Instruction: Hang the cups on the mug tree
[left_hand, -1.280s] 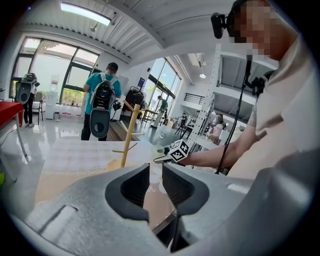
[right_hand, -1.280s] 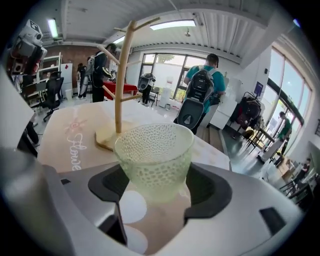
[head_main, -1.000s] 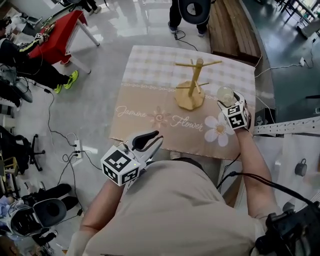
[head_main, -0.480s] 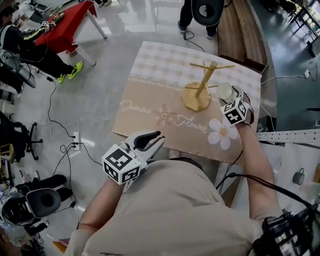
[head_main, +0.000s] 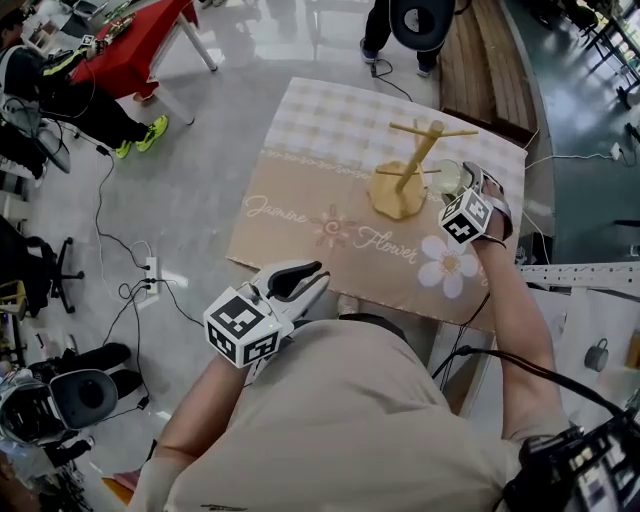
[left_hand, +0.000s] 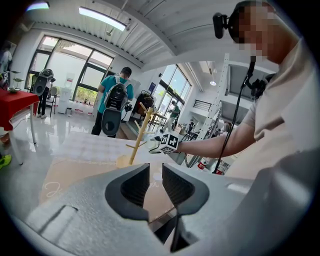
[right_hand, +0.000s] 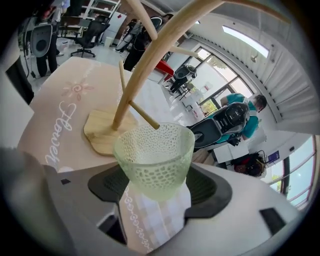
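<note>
Pinching pale green cup (head_main: 447, 179) in right gripper (head_main: 458, 186), just right of mug tree (head_main: 412, 165), at a low peg's (right_hand: 145, 115) tip; not hooked on. Left gripper (head_main: 305, 275) near, slightly spread, empty. No cup seen hanging; hooking left.

The left hand-held gripper (head_main: 320, 276) sits lower left by the torso, jaws slightly apart. The right hand-held gripper (head_main: 458, 183), arm stretched to upper right, clamps a pale-green dimpled glass cup (right_hand: 154, 155).

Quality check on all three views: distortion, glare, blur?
Head view: sharp, even light, mild sheen on the grey floor. Left gripper view: strong fisheye, dark corners, tall windows blown out. Right gripper view: same fisheye bows the wooden mug tree; the pale green textured glass cup is sharp.
</note>
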